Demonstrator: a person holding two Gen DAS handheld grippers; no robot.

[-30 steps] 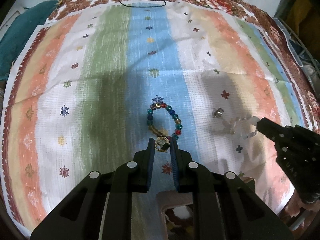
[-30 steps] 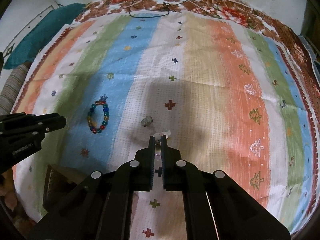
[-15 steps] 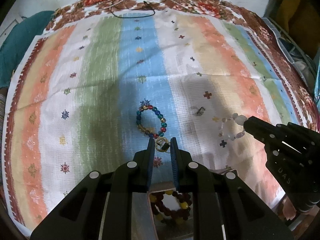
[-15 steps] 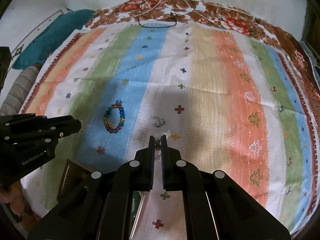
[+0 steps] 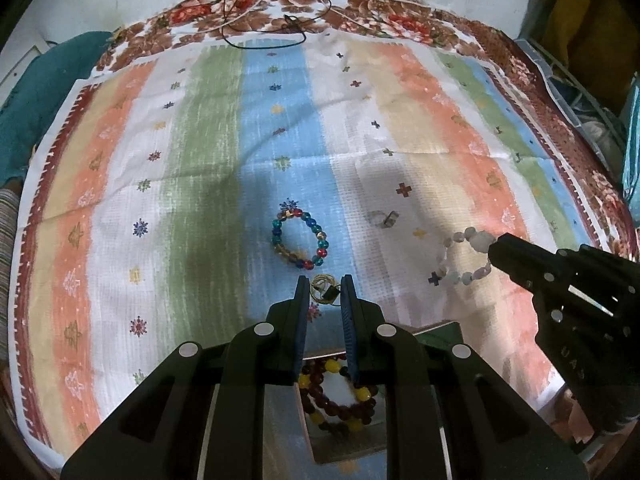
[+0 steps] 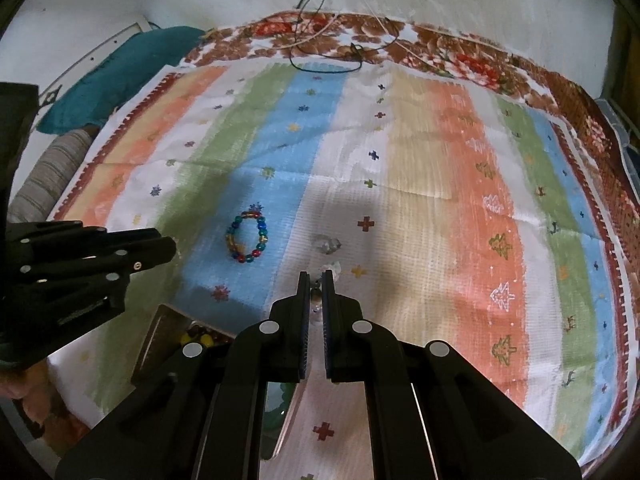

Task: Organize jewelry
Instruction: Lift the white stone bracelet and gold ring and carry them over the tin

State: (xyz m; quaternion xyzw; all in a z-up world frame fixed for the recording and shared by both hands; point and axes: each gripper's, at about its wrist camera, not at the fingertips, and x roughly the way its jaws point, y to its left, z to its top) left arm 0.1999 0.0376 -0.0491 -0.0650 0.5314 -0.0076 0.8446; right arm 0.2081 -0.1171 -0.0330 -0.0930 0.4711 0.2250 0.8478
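My left gripper (image 5: 325, 290) is shut on a small gold ring (image 5: 322, 288) and holds it above the striped cloth. My right gripper (image 6: 316, 284) is shut on a pale bead bracelet (image 6: 330, 269), which hangs from its tip in the left wrist view (image 5: 466, 256). A multicoloured bead bracelet (image 5: 299, 238) lies on the blue stripe; it also shows in the right wrist view (image 6: 247, 237). A small clear ring (image 5: 383, 218) lies on the white stripe (image 6: 327, 245). An open jewelry box (image 5: 344, 444) below my left gripper holds a brown and yellow bead bracelet (image 5: 338, 400).
The striped cloth (image 5: 200, 184) covers a floral blanket (image 5: 360, 4). Black and white cords (image 5: 264, 20) lie at the far edge by the wall. A teal cushion (image 6: 120, 76) sits at the left. A clear plastic bin (image 5: 580, 96) stands at the right.
Both grippers have lifted and pulled back toward me with their loads. The jewelry box with the brown and yellow beads has come into view under the left gripper.
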